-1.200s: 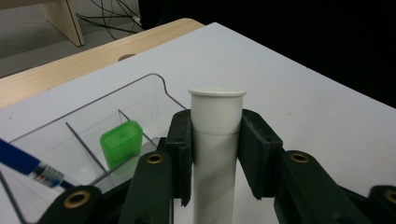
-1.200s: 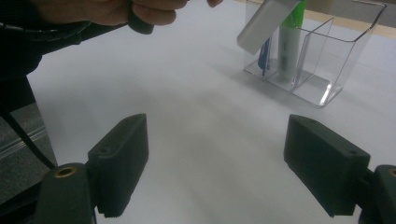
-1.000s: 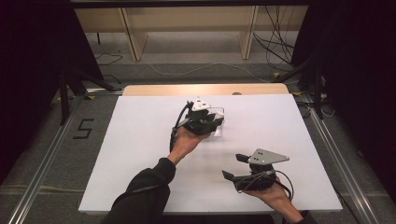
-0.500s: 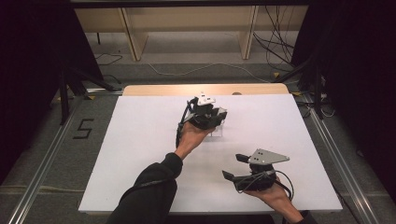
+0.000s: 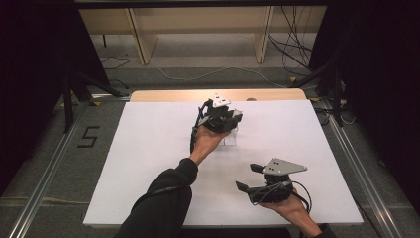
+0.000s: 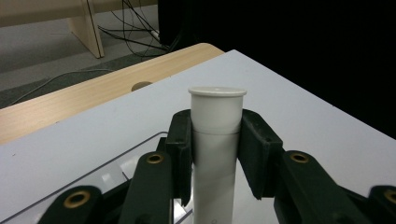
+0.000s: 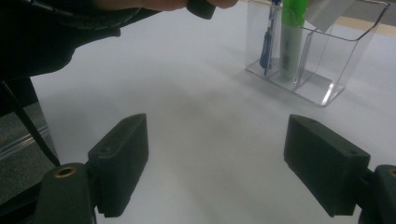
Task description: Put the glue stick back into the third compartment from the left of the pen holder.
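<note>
Two grippers, one white tube, one clear box with a few slots, one blue pen and one green marker.

Left gripper (image 6: pixel 217 154): pads pressed on the white tube (image 6: pixel 215 140) from both sides, gap only as wide as the tube. Tube upright, cap end up, poking out above the pads. Right under it, the rim of the clear box (image 6: pixel 116 161). In the high view, left gripper (image 5: pixel 229 130) near 12 o'clock on the white table (image 5: pixel 148 163), right over the box.

Right gripper (image 7: pixel 217 172): jaws wide apart, nothing between them, touching nothing but bare white table (image 7: pixel 196 107). Clear box (image 7: pixel 322 56) off at 1 o'clock, with the blue pen (image 7: pixel 267 44) and the green marker (image 7: pixel 292 37) standing side by side in it. In the high view, right gripper (image 5: pixel 246 177) at about 5 o'clock on the table, well apart from the left one.
</note>
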`<state>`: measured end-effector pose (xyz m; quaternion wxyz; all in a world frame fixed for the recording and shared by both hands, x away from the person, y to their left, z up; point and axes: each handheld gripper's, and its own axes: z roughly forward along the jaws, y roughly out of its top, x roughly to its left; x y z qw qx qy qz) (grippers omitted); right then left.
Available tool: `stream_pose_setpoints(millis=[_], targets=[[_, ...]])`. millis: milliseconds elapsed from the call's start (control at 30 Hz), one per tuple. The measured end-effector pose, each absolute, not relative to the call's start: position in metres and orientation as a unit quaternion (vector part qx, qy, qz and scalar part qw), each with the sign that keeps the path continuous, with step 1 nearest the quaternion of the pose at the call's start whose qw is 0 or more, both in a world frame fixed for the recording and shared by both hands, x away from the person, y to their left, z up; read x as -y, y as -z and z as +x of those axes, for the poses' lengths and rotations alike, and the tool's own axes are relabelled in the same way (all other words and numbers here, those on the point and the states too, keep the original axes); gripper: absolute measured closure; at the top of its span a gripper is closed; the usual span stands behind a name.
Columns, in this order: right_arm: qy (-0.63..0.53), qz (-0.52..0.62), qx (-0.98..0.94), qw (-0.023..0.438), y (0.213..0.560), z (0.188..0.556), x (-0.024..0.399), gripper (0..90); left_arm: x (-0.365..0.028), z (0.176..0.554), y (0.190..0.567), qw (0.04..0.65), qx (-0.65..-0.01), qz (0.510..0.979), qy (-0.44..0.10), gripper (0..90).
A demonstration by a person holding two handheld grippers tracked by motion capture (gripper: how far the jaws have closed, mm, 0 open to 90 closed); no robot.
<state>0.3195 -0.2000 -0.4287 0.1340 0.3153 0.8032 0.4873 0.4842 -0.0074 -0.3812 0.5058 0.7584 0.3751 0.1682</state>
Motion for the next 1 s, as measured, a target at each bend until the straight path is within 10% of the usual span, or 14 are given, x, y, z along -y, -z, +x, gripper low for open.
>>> stream_pose_setpoints(millis=[1000], targets=[[-0.487, 0.315, -0.804, 0.131, 0.429, 0.319, 0.2, 23.0, 0.018, 0.502, 0.387, 0.494, -0.405, 0.746, -0.191, 66.6]])
